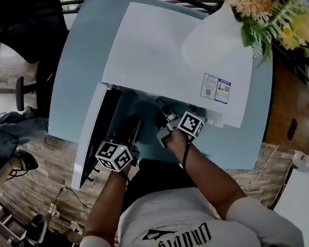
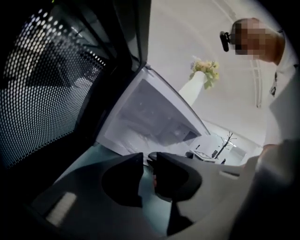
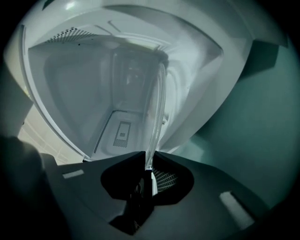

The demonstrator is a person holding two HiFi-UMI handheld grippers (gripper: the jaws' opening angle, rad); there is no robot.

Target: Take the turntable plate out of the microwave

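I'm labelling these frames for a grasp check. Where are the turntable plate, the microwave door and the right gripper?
turntable plate [image 3: 160, 98]: right gripper view, its glass rim, seen edge-on.
microwave door [image 2: 47, 84]: left gripper view, its perforated window screen.
right gripper [image 3: 149, 159]: right gripper view, between its fingertips, shut on the plate.

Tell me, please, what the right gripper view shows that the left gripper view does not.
Only the right gripper view: the glass turntable plate, seen edge-on and clamped by the right gripper. Only the left gripper view: the left gripper, with its jaws slightly apart and nothing between them, the open perforated door, the flowers and the person. Both: the white microwave and the teal table.
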